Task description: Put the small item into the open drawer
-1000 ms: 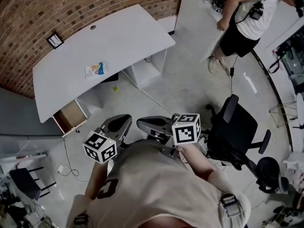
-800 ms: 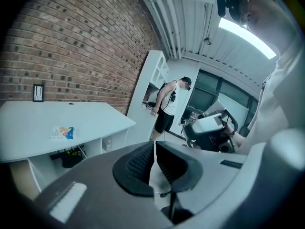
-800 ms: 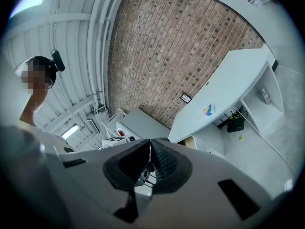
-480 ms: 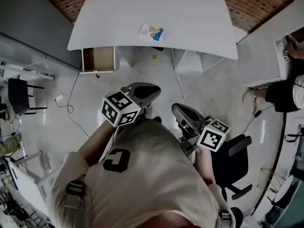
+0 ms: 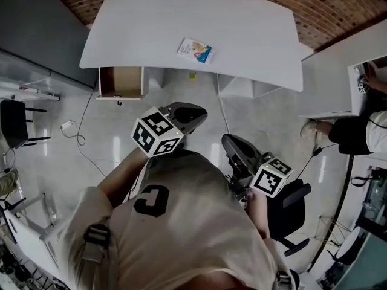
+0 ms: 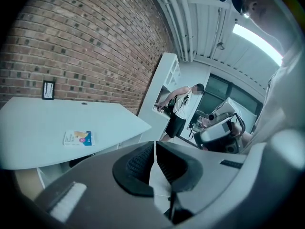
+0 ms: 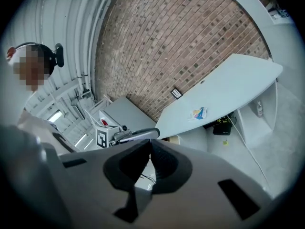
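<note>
left tool (image 5: pixel 198 115) pressed together, empty | right tool (image 5: pixel 228 142) likewise | small item (image 5: pixel 195 49) on desk (image 5: pixel 254 35), well ahead, nearer left tool | open drawer (image 5: pixel 121 82) ahead-left

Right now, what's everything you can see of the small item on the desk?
The small item is a flat rectangular packet or card, white with blue and yellow-orange print that is too small to read. It lies flat on the white desk, toward the edge nearer the person and slightly skewed to that edge. Only the desk top touches it, and nothing covers it.
</note>
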{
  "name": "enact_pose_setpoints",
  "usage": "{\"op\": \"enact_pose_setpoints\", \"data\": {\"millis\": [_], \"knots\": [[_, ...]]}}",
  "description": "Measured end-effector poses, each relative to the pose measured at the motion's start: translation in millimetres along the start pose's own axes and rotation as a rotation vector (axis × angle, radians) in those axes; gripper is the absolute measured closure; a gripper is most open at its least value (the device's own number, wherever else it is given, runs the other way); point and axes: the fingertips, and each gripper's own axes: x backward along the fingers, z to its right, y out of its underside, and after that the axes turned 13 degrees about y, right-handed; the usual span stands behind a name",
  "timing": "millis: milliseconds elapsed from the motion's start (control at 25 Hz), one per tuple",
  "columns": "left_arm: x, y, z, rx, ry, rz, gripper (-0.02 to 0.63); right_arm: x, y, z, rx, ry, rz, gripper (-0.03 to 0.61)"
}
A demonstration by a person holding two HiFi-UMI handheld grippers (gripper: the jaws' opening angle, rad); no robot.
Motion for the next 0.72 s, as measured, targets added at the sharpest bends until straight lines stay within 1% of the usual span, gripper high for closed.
{"op": "enact_pose_setpoints", "data": {"millis": [120,280,440,720], "knots": [[10.1,-8.0,-24.7,0.010,0.012,0.007,0.597,-29.6,-7.5,-9.0,0.022,0.008,-0.044,0.574],[27.8,-13.6,-61.7,0.031,0.010,0.014,0.597,-65.7,-23.7,-15.4,0.046,0.043,-0.073,0.574],[45.6,-16.4,-94.6,0.058,0.012,0.027,0.597,-99.1,-31.6,-23.7,0.060,0.052,-0.109,0.574],[64.3,-28.5,-132.8,0.046,0.034,0.053,0.597,-135.8,-47.9,-33.1,0.087,0.104,-0.129,0.574]]}}
